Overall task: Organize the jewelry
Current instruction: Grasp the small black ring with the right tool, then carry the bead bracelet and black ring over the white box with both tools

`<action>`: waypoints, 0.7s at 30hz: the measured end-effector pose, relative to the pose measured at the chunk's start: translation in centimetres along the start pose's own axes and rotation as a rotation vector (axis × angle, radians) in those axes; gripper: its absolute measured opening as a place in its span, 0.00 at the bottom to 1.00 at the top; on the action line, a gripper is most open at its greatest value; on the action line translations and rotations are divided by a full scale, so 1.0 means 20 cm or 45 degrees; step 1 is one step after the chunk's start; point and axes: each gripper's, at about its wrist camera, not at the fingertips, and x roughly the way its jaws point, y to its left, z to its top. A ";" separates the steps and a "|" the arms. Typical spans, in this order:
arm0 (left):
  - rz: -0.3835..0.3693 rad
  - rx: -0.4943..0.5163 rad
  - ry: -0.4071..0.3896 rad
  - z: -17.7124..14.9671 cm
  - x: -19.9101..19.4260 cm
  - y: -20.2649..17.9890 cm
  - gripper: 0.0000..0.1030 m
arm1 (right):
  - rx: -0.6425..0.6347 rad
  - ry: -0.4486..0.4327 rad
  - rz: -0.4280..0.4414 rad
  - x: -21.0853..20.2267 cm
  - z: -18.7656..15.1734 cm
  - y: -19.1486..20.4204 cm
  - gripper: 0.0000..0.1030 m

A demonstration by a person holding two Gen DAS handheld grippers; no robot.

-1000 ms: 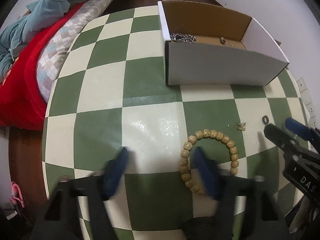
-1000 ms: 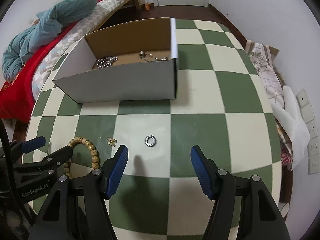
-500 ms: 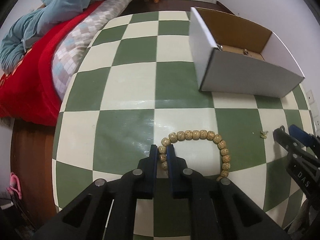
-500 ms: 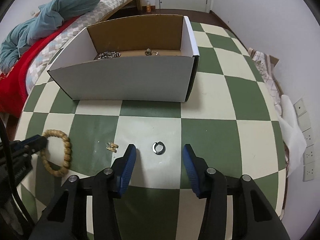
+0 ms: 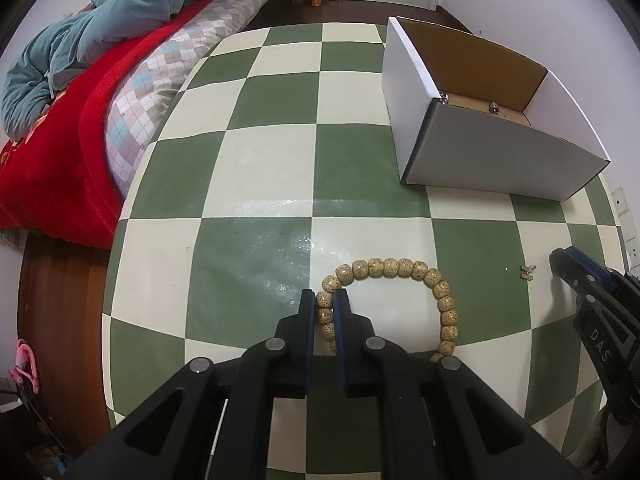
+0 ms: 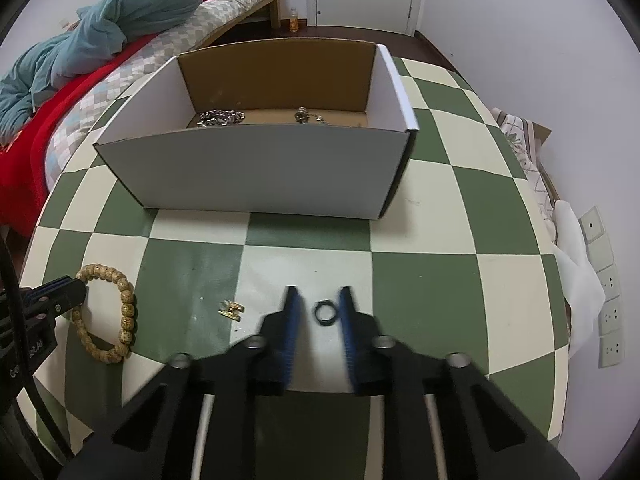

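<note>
A tan bead bracelet [image 5: 404, 270] lies on the green and cream checkered table [image 5: 260, 168]. My left gripper [image 5: 324, 300] is shut on the bracelet's left side. The bracelet also shows in the right wrist view [image 6: 120, 312]. A dark metal ring [image 6: 325, 312] lies between the fingers of my right gripper [image 6: 318, 296], which is partly open with the jaws narrowing around the ring, not touching it. A small gold earring [image 6: 231, 310] lies left of the ring. A white cardboard box [image 6: 260, 168] beyond holds a silver chain [image 6: 218, 117] and another small piece [image 6: 302, 115].
A bed with a red blanket [image 5: 48, 152] and teal bedding [image 5: 100, 28] stands to the left of the table. White cloth [image 6: 576, 276] and wall sockets [image 6: 604, 280] are at the right edge. The box [image 5: 492, 152] stands at the table's far right in the left wrist view.
My left gripper closed on the bracelet's left side. My right gripper moved forward around the ring and its jaws narrowed from wide open.
</note>
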 end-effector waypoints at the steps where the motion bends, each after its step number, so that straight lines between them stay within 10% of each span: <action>1: 0.004 0.002 -0.005 0.00 -0.01 0.00 0.06 | 0.001 -0.003 0.000 0.00 0.00 0.00 0.13; 21: -0.049 0.032 -0.225 -0.01 -0.42 -0.16 0.06 | 0.123 -0.113 0.087 -0.33 -0.05 -0.11 0.13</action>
